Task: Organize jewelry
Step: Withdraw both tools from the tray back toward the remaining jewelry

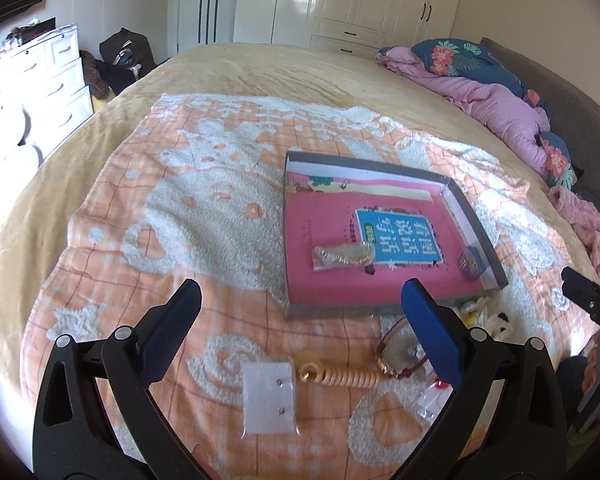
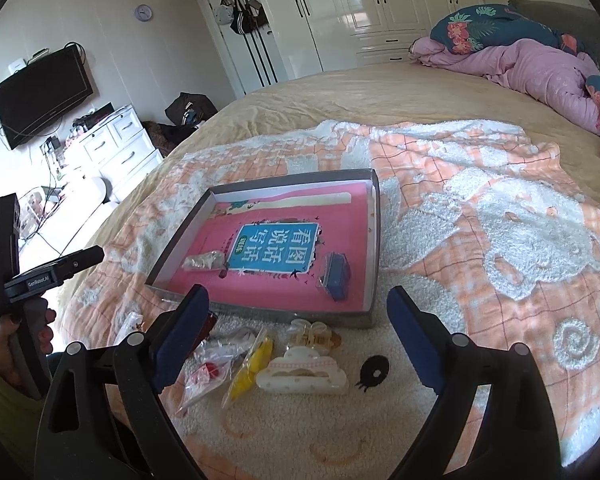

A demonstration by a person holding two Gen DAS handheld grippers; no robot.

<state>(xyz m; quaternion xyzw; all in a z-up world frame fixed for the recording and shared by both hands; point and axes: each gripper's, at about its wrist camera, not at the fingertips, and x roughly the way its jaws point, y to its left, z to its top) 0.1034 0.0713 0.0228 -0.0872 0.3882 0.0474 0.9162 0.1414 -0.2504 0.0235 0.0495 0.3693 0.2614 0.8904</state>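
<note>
Surface: orange-and-white patterned terry blanket [image 1: 204, 216] spread over a tan bedspread [image 1: 260, 68].
Left gripper [image 1: 300, 320]: black arms, blue-padded fingers [image 1: 434, 332], spread wide, nothing between them, held above the blanket.
Tray: shallow grey cardboard box lid [image 1: 478, 220], lined with a pink book cover bearing a blue title panel [image 1: 396, 236].
In tray: clear packet with a gold-coloured piece [image 1: 342, 257] at the middle; small dark blue box [image 1: 473, 261] by the right wall.
On blanket, near edge: clear plastic bag with two small studs [image 1: 269, 402]; beside it a cream coiled spiral band [image 1: 340, 377]; red-strapped wristwatch [image 1: 396, 354] touching the coil's right end.
Right edge: black tip of the other gripper [image 1: 584, 290].
Background: pink quilt [image 1: 496, 100], white drawers [image 1: 56, 80].
</note>
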